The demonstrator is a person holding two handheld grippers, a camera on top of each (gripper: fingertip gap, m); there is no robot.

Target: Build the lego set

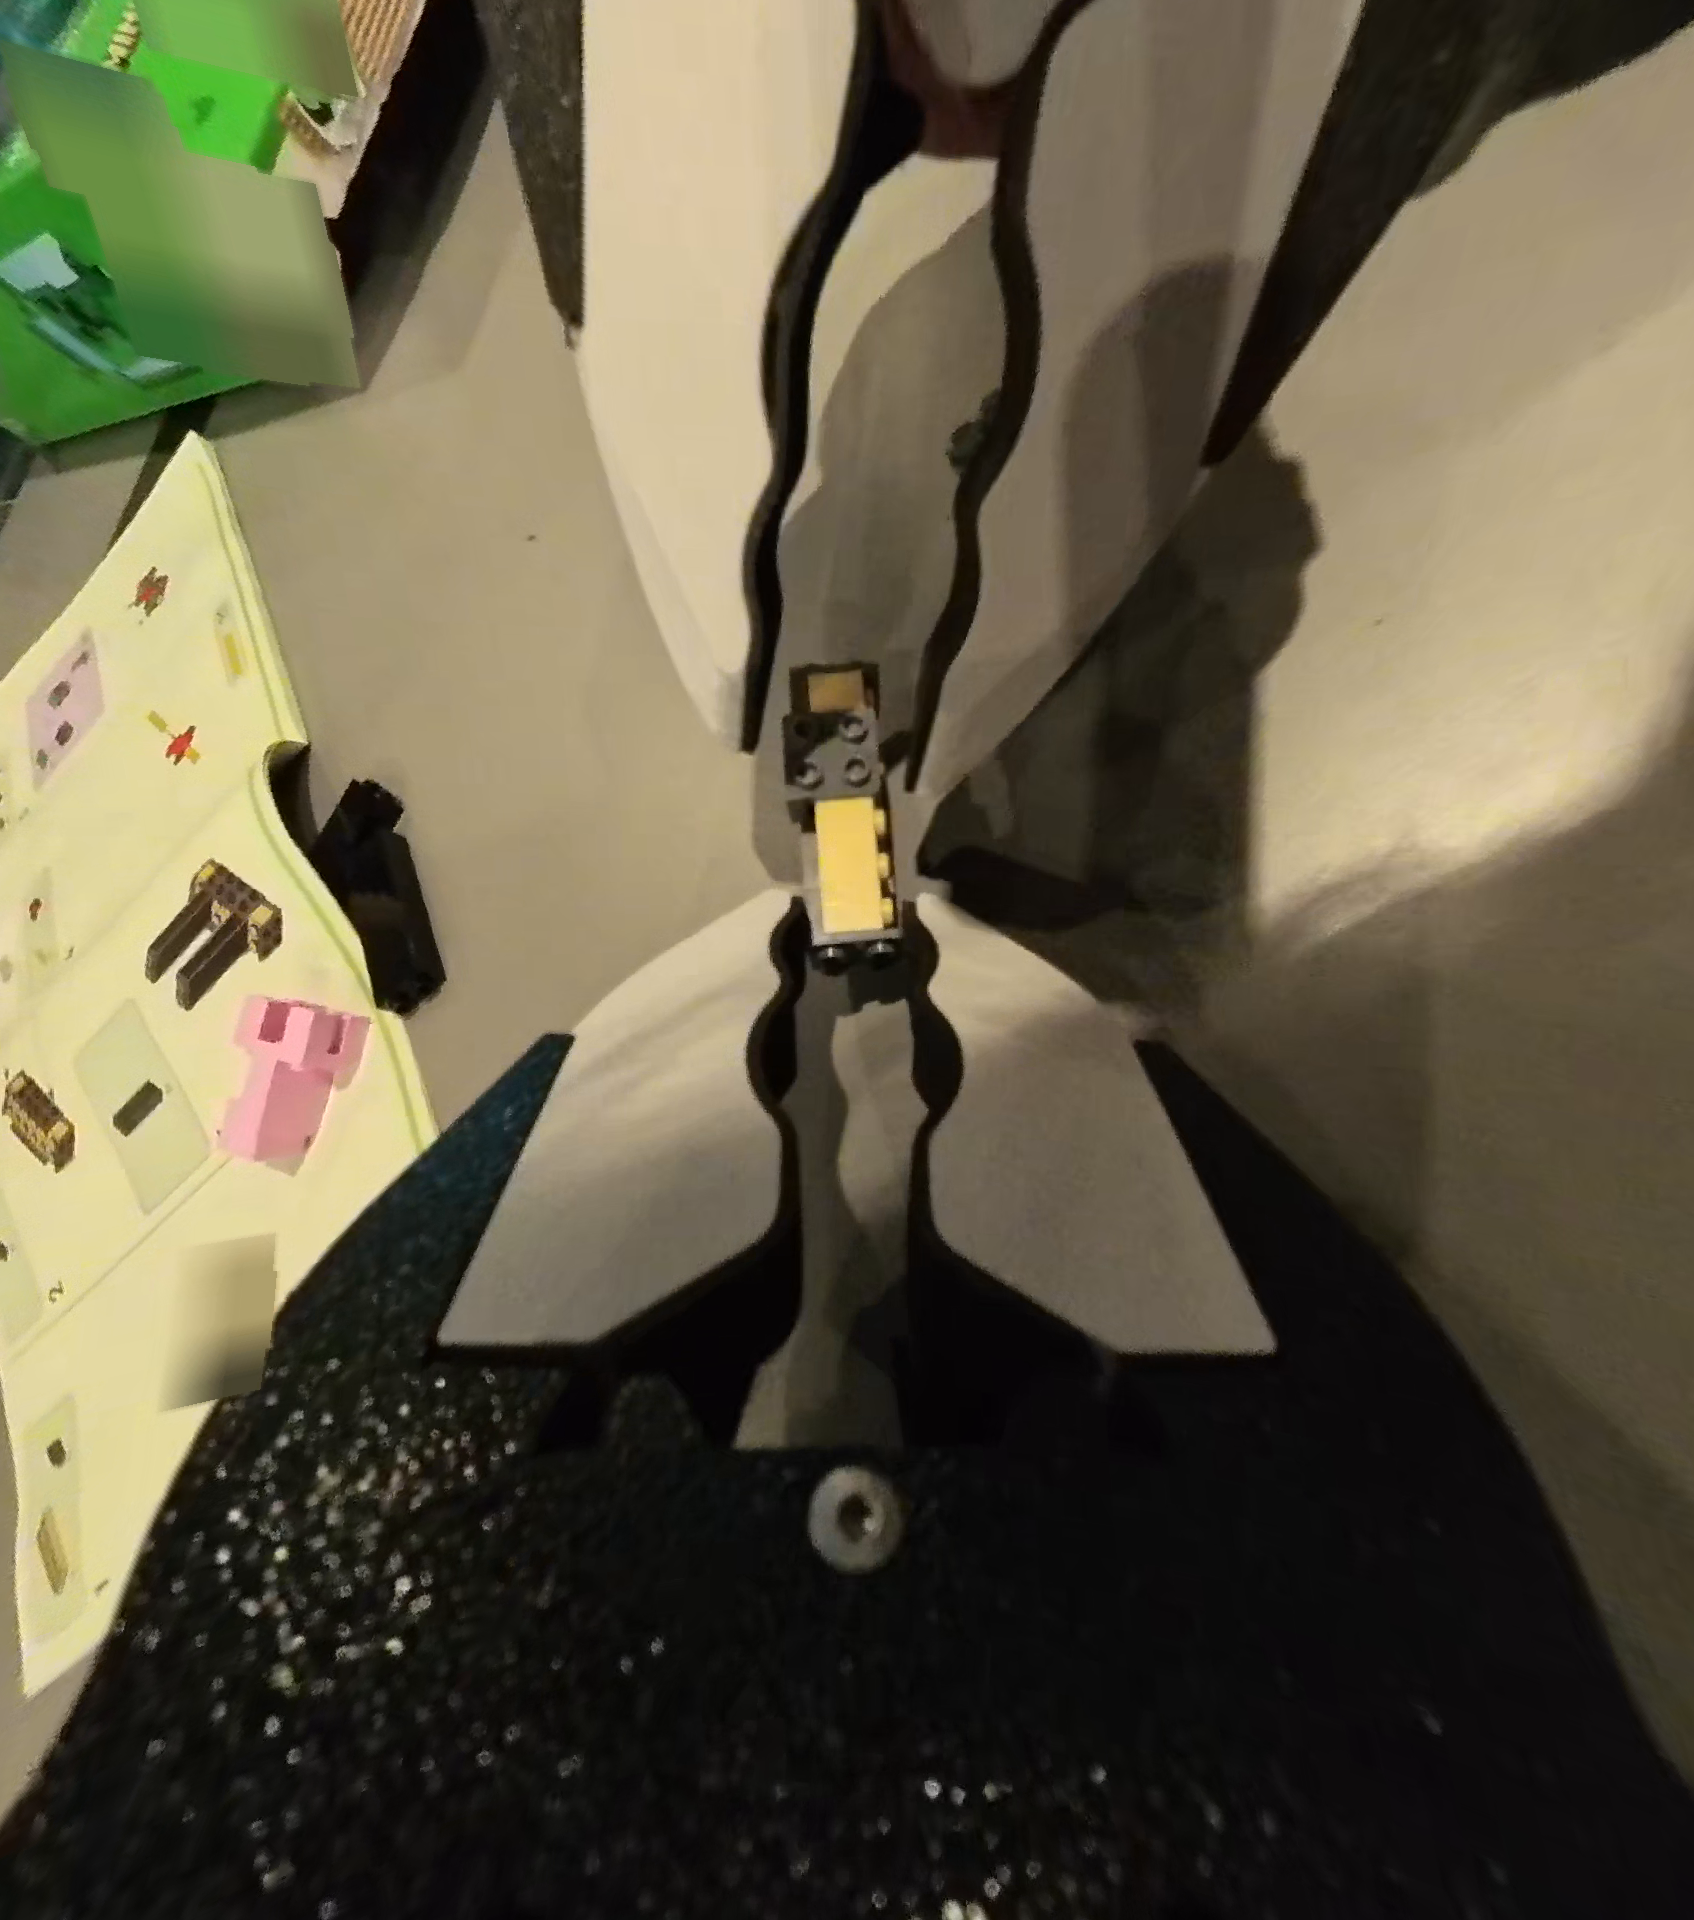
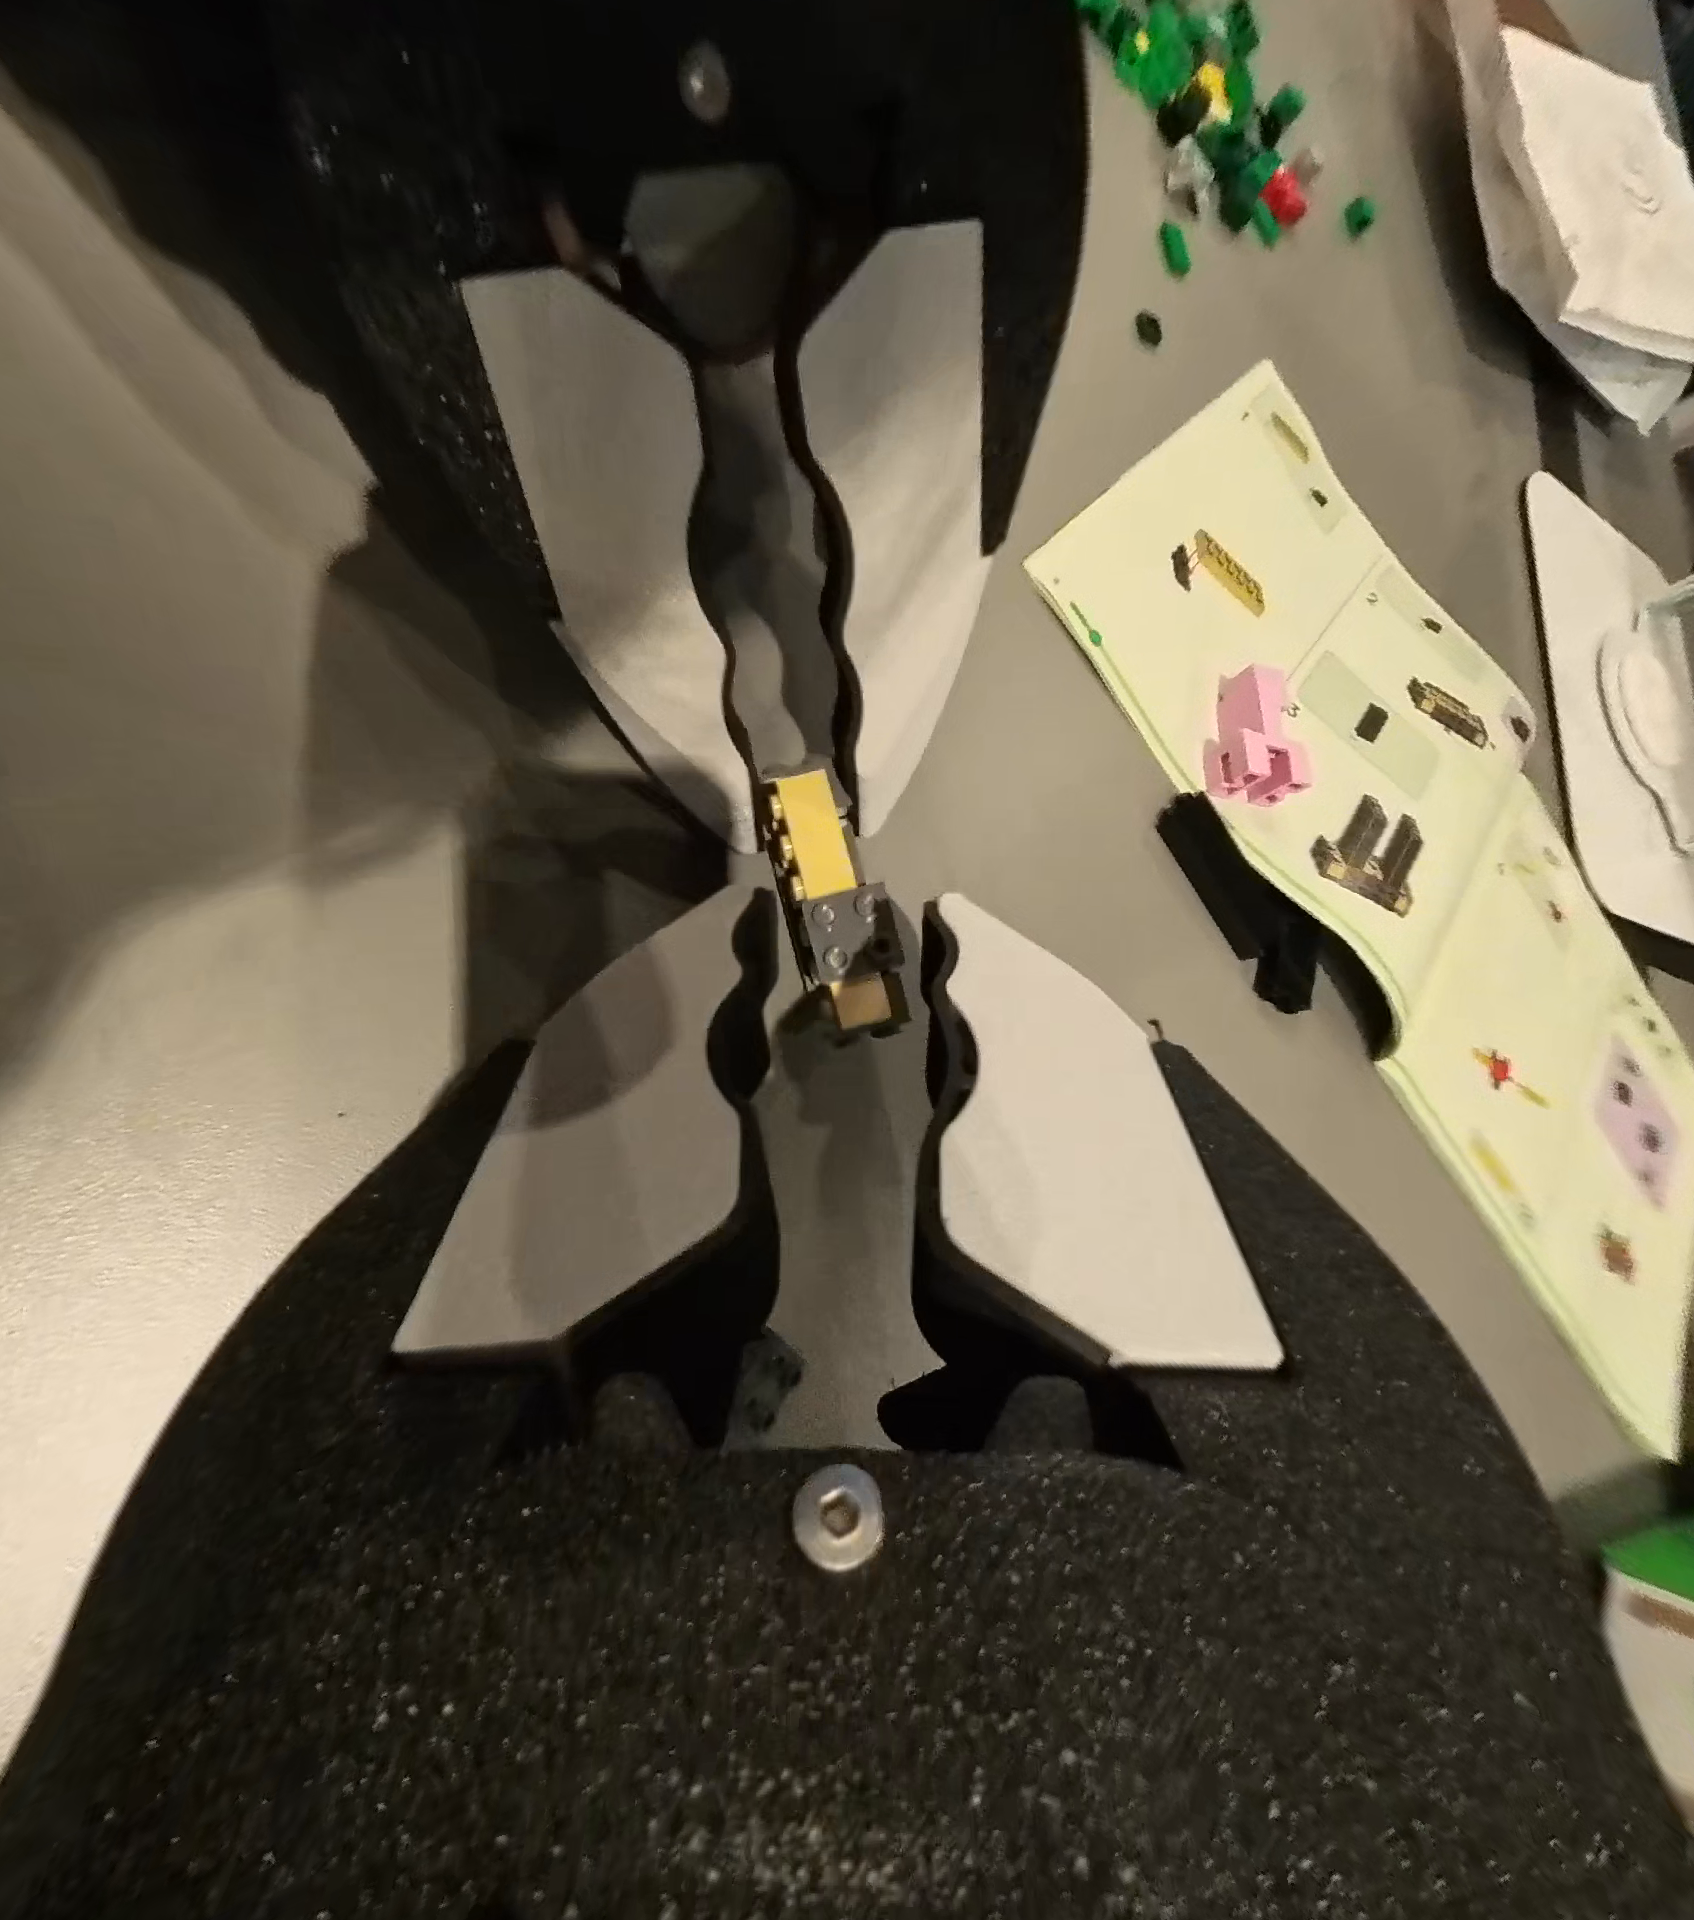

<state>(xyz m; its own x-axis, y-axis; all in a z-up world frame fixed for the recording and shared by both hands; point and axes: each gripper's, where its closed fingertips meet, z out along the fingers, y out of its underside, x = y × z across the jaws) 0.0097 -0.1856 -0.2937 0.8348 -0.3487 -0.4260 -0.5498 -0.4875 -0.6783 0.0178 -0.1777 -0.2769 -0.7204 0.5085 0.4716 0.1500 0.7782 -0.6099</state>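
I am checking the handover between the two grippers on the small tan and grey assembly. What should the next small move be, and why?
Probably close the right gripper on the grey plate. The left gripper pinches the tan brick assembly at its end, while the right fingers stand open around the grey end, not gripping it. Pressing or pulling needs both ends held.

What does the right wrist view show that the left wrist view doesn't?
Only the right wrist view: a scatter of loose green bricks and crumpled white paper.

Only the left wrist view: nothing distinct.

Both: the small yellow-and-grey brick assembly between the left gripper and right gripper, the pale-green instruction booklet, the pink brick figure, a black brick piece, the green box.
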